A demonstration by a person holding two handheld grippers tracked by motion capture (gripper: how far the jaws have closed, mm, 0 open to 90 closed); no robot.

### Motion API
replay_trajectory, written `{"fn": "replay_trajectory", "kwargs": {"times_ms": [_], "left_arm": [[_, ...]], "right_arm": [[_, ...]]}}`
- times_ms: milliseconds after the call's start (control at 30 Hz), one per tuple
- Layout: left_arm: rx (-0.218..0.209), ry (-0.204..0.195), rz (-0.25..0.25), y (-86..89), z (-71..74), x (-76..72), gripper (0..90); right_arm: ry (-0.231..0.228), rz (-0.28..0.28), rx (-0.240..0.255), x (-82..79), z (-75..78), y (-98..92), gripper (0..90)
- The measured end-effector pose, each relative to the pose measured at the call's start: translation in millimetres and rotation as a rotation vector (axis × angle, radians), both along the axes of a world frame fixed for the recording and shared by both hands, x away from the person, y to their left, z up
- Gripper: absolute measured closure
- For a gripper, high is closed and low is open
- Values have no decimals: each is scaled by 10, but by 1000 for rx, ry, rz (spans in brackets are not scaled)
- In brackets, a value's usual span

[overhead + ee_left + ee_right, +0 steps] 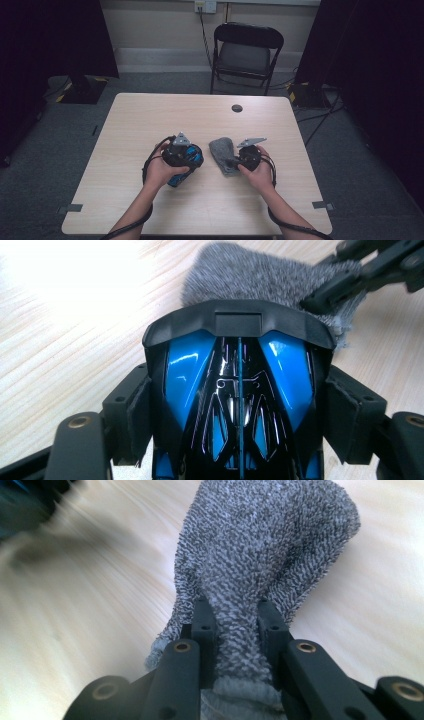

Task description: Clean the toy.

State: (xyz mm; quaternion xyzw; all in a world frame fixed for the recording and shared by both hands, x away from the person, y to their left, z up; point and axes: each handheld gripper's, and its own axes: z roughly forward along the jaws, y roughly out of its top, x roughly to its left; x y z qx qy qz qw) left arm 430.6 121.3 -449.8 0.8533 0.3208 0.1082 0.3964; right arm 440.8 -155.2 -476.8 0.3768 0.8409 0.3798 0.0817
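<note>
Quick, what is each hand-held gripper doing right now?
Left hand-held gripper: closed on the blue and black object.
Right hand-held gripper: closed on the grey sock.

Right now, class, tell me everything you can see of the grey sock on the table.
The grey sock looks like a fuzzy, mottled grey knit with a paler ribbed cuff. It lies limp and flat on the light wooden table, right of centre. The right gripper is shut on it near the cuff end, bunching the fabric between its black jaws. Its rounded far end lies just beyond the blue-and-black object clamped in the left gripper.
</note>
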Motion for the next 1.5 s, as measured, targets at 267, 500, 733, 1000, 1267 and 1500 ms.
{"fn": "replay_trajectory", "kwargs": {"times_ms": [267,500,733,1000,1267,1500], "left_arm": [[-3,9,5,34,-18,-1,256],[3,-2,4,55,-9,7,256],[13,-9,18,94,1,22,256],[17,-8,37,119,-17,47,256],[15,-22,46,89,27,75,256],[21,-35,66,89,126,135,257]], "right_arm": [[-56,146,58,54,368,249,758],[-47,227,45,-12,383,387,760],[-53,257,65,-79,351,371,761],[-55,293,90,-182,342,316,761],[-44,299,110,-266,284,222,761],[-43,298,122,-324,291,117,761]]}}
